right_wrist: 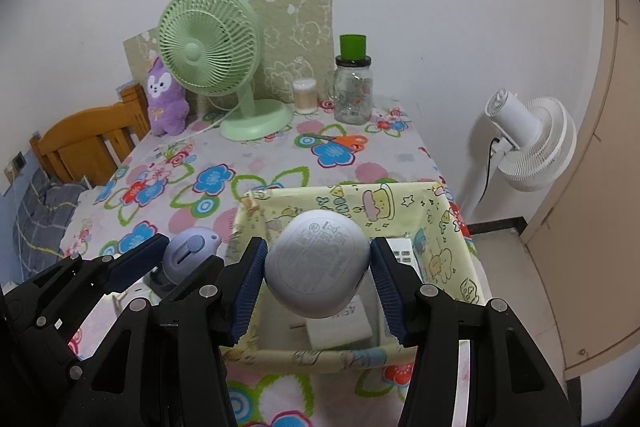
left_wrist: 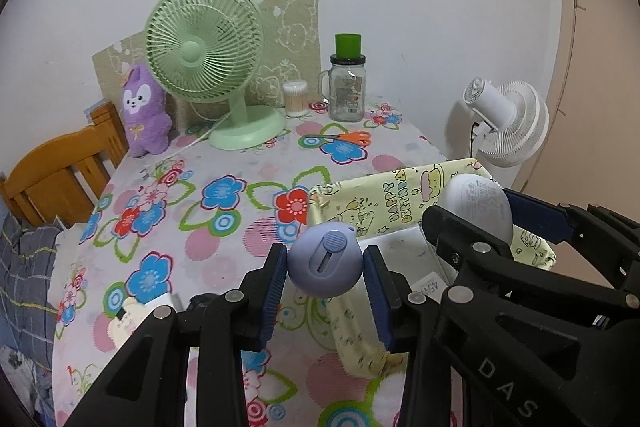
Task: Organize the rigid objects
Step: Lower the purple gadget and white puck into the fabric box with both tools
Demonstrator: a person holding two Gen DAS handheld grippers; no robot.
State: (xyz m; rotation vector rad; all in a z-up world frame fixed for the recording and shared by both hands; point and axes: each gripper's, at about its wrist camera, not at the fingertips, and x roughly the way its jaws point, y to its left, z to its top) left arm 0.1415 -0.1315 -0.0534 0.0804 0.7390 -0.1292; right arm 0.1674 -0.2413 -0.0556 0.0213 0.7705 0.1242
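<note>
The bench (right_wrist: 248,163) carries a flowered cloth and stands against a white wall, with a wooden chair (left_wrist: 60,175) at its left edge and a white fan (right_wrist: 532,143) on the floor past its right edge

Along the far edge stand a green fan (left_wrist: 206,55), a purple plush (left_wrist: 142,111) at the far left corner, a glass jar (left_wrist: 347,87) with a green lid toward the far right corner, and a small tub of cotton swabs (left_wrist: 295,99) between fan and jar; orange scissors (right_wrist: 344,141) lie just in front of the jar

A yellow box (right_wrist: 440,227) printed with cartoons sits at the bench's right edge, near side; a white block (right_wrist: 340,327) and a white remote (right_wrist: 404,253) lie in it

The right claw (right_wrist: 318,283) pinches a pale round case (right_wrist: 316,263), printed underside toward the camera, held over the open box; both blue pads (right_wrist: 248,291) press its sides

The left claw (left_wrist: 324,275) pinches a smaller lilac cutter (left_wrist: 324,259), round with a ribbed slider on its face; it hangs over the bench just beside the box's left wall, pads (left_wrist: 274,291) touching its sides

The two claws are side by side, close together, both tilted downward
</note>
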